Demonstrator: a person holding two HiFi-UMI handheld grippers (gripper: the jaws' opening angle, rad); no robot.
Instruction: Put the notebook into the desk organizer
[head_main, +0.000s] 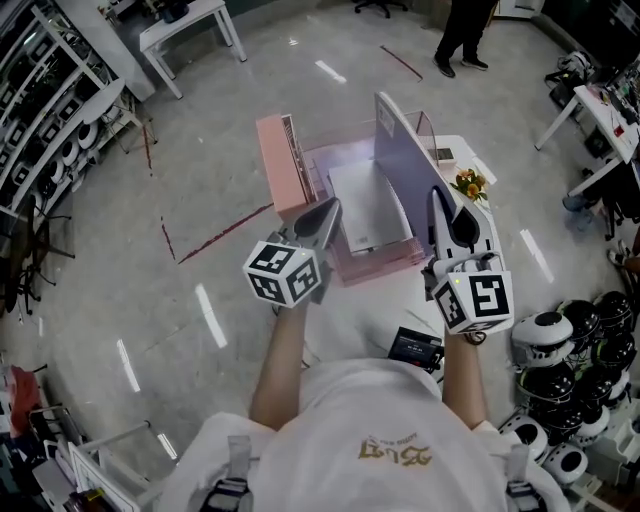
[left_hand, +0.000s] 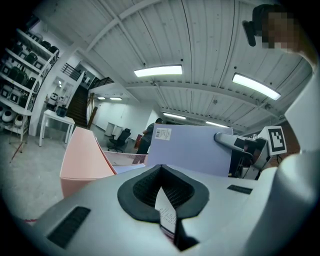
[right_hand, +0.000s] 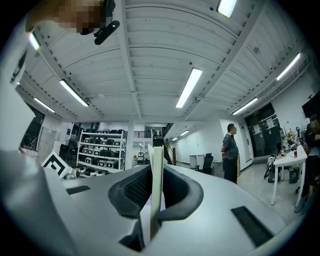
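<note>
Standing around: yellow flowers (head_main: 468, 184) just beside the notebook at the right, a black device (head_main: 415, 347) near the person's body, helmets (head_main: 590, 335) heaped at the far right, shelves (head_main: 40, 110) at the left
Organizer: pink organizer (head_main: 280, 165), with a tall upright part at its left and a low tray toward the right
Inside it: a white sheet (head_main: 368, 205) lies flat in the tray
Notebook: purple notebook (head_main: 400, 160) stands upright on its edge over the right side of the tray, beside the white sheet
Right gripper (head_main: 442, 205): jaws clenched on the near edge of the notebook
Left gripper (head_main: 325, 212): jaws clenched on a thin printed paper (left_hand: 167, 212), near the tall pink part; I cannot tell if it is the same sheet
</note>
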